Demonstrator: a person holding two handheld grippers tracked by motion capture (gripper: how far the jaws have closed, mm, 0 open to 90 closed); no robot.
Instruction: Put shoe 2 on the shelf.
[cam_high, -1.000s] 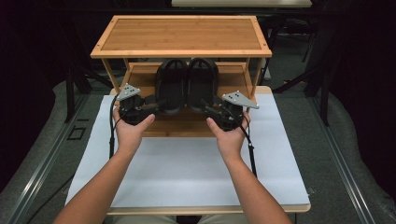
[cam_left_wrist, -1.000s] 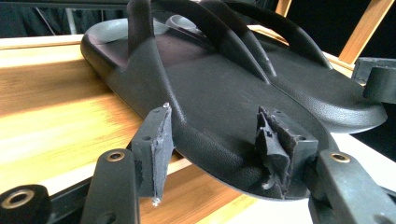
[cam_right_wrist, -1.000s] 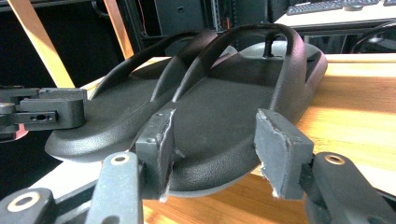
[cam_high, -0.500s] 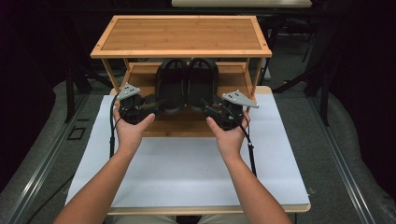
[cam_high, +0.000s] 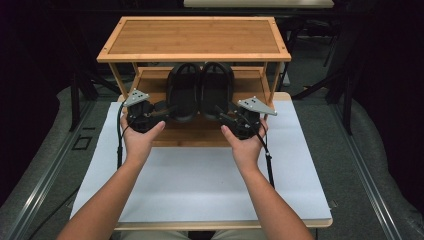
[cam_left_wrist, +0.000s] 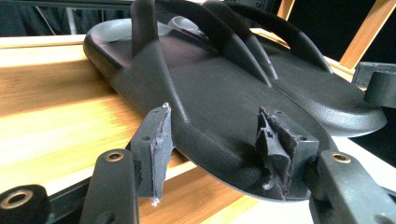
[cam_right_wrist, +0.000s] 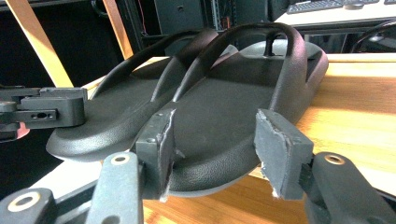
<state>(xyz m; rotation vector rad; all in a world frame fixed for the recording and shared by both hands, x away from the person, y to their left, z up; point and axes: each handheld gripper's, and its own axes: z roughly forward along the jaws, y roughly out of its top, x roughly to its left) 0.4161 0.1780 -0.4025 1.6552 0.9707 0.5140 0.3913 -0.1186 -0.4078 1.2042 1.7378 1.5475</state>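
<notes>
Rack (cam_high: 195, 37) stands on the white surface (cam_high: 200, 175); two black sandals sit on its lower shelf. Left sandal (cam_left_wrist: 219, 107) heel lies between the left gripper (cam_left_wrist: 212, 144) fingers, right sandal (cam_right_wrist: 233, 116) between the right gripper (cam_right_wrist: 219, 149) fingers, both wide (neither gripping). Advise closing squarely across each heel.

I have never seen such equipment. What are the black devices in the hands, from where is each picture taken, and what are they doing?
A person holds a hand tool with tongs in each hand: left tongs, right tongs. The high view looks down from above the person's side of the table. The two gripper views come from cameras riding on the tools, looking along their jaws. On the table stands a wooden rack. On its lower shelf lie two black sandals side by side. Each pair of tongs is open around the heel of one sandal: the left sandal and the right sandal. Neither is clamped yet.
</notes>
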